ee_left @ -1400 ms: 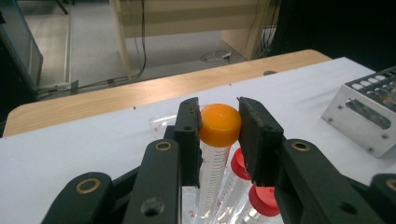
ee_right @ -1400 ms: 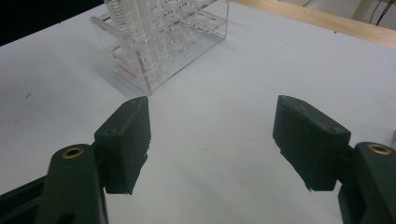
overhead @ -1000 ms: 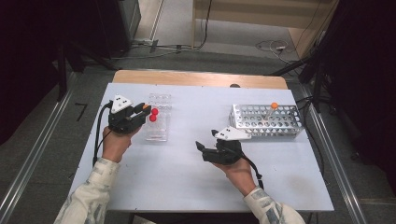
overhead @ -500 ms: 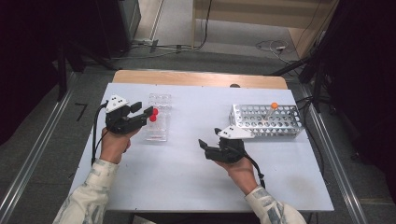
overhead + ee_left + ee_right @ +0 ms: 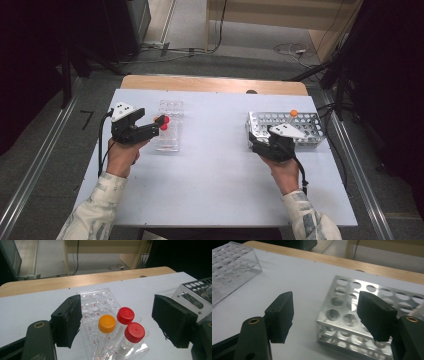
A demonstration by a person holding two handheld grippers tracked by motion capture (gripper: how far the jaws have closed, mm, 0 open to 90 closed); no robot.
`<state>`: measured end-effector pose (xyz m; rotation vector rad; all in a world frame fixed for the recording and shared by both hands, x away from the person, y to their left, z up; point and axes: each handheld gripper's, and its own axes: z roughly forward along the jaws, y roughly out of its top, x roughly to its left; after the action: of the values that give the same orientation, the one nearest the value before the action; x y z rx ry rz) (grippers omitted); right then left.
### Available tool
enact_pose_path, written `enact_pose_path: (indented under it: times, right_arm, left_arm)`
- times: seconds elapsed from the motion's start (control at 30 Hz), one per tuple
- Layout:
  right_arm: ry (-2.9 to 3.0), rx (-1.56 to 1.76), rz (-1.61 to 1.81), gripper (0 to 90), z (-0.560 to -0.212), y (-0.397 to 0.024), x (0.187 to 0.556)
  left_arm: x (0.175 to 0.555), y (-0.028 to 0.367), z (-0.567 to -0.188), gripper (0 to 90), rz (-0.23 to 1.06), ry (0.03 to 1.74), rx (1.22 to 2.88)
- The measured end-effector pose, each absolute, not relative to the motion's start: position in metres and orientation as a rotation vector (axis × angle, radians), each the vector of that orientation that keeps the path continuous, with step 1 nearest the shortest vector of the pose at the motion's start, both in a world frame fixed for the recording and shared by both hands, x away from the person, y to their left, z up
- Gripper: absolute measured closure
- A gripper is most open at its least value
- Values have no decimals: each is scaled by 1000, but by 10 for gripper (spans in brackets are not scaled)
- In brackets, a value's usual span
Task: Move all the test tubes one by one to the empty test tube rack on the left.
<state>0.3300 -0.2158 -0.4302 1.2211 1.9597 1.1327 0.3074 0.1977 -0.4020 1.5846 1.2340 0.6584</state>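
Hovering over the clear rack on the counter, your left tongs had just opened around the orange-capped tube standing there, while your right tongs gaped empty beside the metal rack.

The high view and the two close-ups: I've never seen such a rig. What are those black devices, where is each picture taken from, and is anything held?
A person holds a two-jaw gripper in each hand. The high view looks down on the table. Each close-up comes from a camera riding on a gripper, looking along its black jaws. The left gripper has just been opening; its jaws stand apart around three capped tubes, one orange and two red, which stand in a clear rack, untouched. The right gripper is open and empty, at a metal rack.
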Motion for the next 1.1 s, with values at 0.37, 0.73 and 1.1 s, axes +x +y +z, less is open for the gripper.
enact_pose_path:
  times: [0.37,0.73,1.1]
  right_arm:
    - [1842,1325,1054,295,-435,-256,347]
    - [1768,1395,1001,353,-443,-281,370]
    - [1731,1430,979,540,-450,-290,392]
  left_arm:
    - [306,195,-401,242,660,1227,1591]
    - [304,194,-401,243,666,1222,1592]
    - [303,193,-401,246,665,1223,1592]
